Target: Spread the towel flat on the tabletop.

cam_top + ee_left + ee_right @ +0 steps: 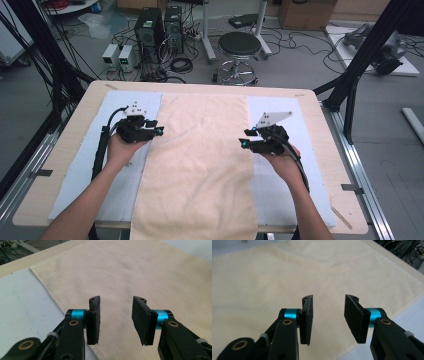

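A long cream towel point(200, 160) lies flat down the middle of the table, running off the near edge. My left gripper point(159, 131) is held at the towel's left edge, pointing toward the middle. Its own view has the towel point(140, 272) spread beyond my left gripper point(116, 317), whose jaws stand apart with nothing between them. My right gripper point(243, 139) is held at the towel's right edge, pointing inward. In its view the towel point(287, 280) lies under my right gripper point(328, 317), jaws apart and empty.
A pale blue-white mat point(125, 100) covers the wooden table point(320, 150) under the towel. Beyond the far edge stand a black stool point(239, 47), computer towers point(150, 30) and loose cables. Black frame posts point(360, 60) rise at the right.
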